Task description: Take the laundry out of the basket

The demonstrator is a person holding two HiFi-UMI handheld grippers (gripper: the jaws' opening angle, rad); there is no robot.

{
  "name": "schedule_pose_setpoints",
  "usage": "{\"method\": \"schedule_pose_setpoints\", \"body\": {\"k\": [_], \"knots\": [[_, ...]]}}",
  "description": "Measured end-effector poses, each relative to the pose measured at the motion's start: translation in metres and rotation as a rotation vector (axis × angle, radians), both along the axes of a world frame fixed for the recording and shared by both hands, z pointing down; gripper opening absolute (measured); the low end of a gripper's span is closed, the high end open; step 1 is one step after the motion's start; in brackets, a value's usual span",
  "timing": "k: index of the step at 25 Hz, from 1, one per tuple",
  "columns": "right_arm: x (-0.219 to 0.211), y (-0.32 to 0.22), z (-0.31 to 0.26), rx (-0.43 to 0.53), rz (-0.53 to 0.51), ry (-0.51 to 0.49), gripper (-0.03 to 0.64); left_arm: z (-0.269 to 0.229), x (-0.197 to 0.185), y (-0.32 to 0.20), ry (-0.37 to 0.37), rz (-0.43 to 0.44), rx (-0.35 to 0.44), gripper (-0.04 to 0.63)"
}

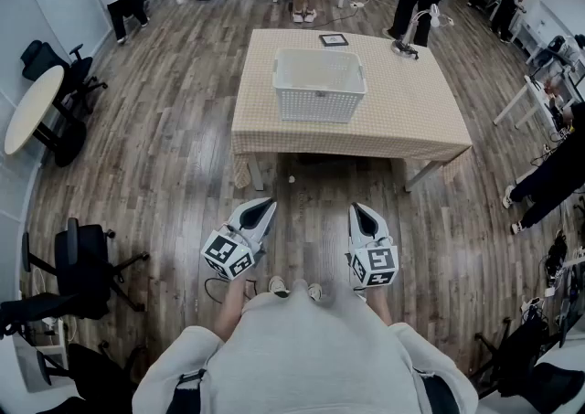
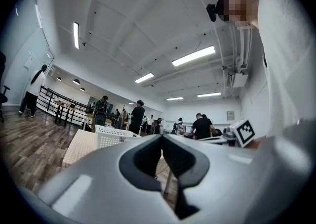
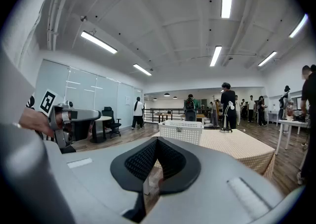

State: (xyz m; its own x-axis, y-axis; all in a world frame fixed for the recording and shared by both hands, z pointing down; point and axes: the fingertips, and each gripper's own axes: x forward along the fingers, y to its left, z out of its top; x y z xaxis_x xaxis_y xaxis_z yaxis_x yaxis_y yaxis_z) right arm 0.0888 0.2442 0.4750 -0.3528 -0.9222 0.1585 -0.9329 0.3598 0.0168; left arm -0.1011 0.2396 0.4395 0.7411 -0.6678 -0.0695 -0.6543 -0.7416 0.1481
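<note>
The white perforated laundry basket [image 1: 319,85] stands on the checked table [image 1: 411,120], nearer its left edge than its right and well apart from both grippers. The left gripper [image 1: 264,206] and right gripper [image 1: 359,210] hang low by the person's body, jaws pressed together on nothing. No laundry can be made out inside. Cloth would likely be light, limp and prone to drag, so it is best pinched at a raised fold.

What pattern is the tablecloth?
The tablecloth is beige with a fine check, clearest in the head view.
</note>
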Motion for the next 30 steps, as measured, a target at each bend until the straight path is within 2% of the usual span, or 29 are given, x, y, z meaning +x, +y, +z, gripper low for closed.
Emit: {"method": "schedule_pose_setpoints", "body": {"k": [11, 17, 30], "knots": [[0.004, 0.006, 0.001, -0.008, -0.012, 0.0, -0.002, 0.002, 0.01, 0.008, -0.006, 0.02, -0.016, 0.008], [0.015, 0.009, -0.005, 0.017, -0.018, -0.05, 0.0, -0.001, 0.02, 0.01, -0.006, 0.02, -0.005, 0.008], [0.042, 0.018, -0.001, 0.031, -0.046, -0.043, 0.0, 0.002, 0.052, 0.022, -0.021, 0.007, -0.01, 0.008]]}}
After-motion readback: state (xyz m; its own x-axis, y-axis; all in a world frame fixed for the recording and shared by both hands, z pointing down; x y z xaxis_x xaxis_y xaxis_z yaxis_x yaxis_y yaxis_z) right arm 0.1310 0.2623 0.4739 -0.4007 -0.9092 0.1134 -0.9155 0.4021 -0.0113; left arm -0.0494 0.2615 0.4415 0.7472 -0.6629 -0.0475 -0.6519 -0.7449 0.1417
